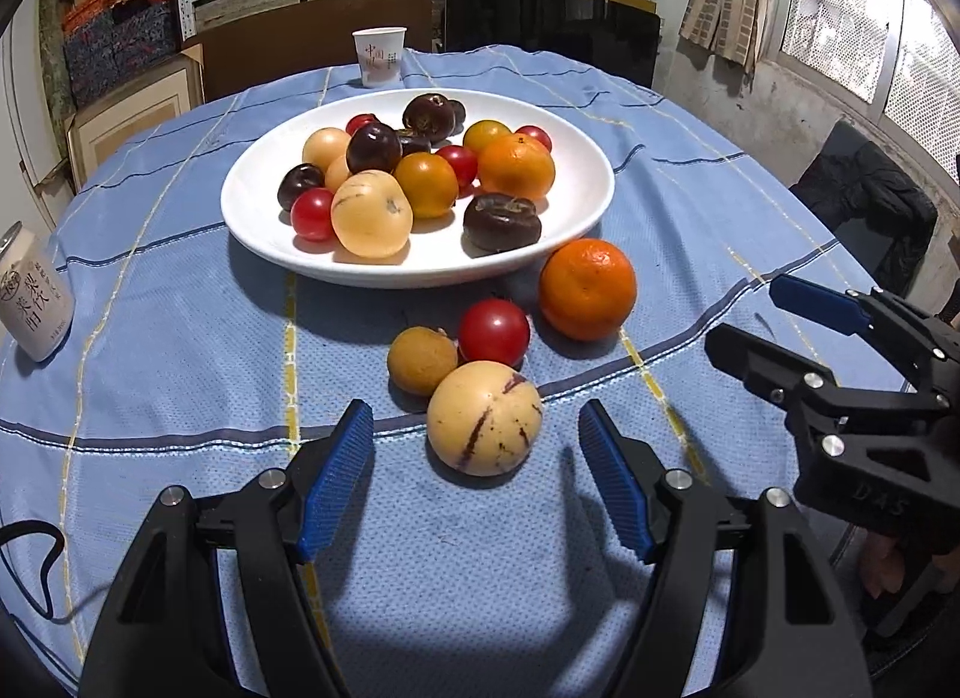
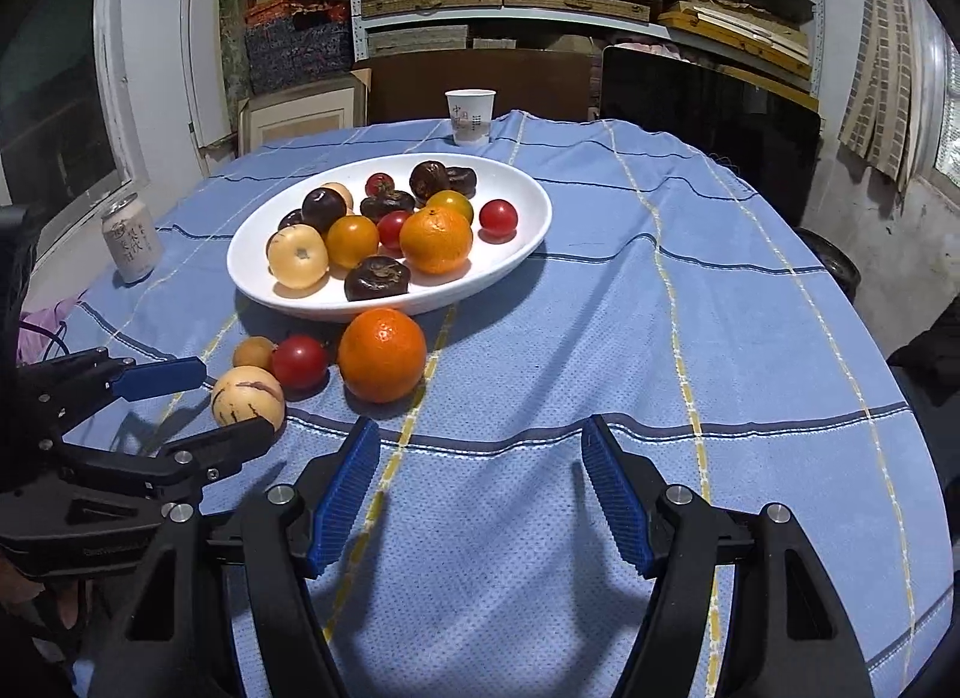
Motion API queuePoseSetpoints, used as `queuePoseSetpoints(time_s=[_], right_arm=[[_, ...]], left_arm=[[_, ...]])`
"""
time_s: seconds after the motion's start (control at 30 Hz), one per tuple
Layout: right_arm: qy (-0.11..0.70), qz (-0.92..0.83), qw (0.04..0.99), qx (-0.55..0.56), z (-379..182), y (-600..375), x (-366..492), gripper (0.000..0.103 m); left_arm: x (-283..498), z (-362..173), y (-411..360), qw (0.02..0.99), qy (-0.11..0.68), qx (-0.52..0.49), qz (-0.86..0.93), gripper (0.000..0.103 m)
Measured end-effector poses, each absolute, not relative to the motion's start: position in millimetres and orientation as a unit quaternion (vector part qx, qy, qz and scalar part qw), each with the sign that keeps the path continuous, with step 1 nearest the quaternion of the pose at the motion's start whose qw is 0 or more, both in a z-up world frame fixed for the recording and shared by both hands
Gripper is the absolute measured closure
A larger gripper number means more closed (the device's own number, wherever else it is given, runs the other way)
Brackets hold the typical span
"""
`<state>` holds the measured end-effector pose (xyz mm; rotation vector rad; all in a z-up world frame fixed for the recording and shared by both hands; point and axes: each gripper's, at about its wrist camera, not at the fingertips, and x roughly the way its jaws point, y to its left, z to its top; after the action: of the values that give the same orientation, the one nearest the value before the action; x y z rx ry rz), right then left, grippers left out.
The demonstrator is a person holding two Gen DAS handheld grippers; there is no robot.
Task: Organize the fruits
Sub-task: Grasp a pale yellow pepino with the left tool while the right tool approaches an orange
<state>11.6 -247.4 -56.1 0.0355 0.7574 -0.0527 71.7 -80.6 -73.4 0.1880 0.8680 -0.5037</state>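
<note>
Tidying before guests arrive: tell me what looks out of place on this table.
Four fruits lie loose on the tablecloth in front of the white plate rather than on it: an orange, a red tomato, a small brown fruit and a striped yellow melon. Nothing spilled.

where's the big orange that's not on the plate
The loose orange sits on the blue tablecloth just in front of the white plate, right of the red tomato. In the right wrist view it is left of centre.

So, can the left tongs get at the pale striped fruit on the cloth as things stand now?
Probably yes. The left tongs stand open, with the pale striped fruit just ahead between the tips. The small brown fruit and the tomato lie behind it, not in the way.
</note>
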Motion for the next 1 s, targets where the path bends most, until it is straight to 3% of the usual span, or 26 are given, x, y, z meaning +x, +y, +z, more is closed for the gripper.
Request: queuePoseSetpoints(time_s=[0.17,0.33,1.0], right_arm=[[0.371,-0.026,0.928,0.01,-56.7,-245.3,12.7,0.033],[0.374,-0.029,0.927,0.011,-57.2,-245.6,12.6,0.033],[0.379,-0.03,0.925,0.0,-58.5,-241.3,13.9,0.035]], left_arm=[[76.8,-76.9,-78.8,0.869,0.425,0.082,-0.241,0.035],[79.6,-78.8,-79.0,0.864,0.429,0.079,-0.251,0.063],[70.4,-63.3,-63.2,0.892,0.383,0.054,-0.232,0.063]])
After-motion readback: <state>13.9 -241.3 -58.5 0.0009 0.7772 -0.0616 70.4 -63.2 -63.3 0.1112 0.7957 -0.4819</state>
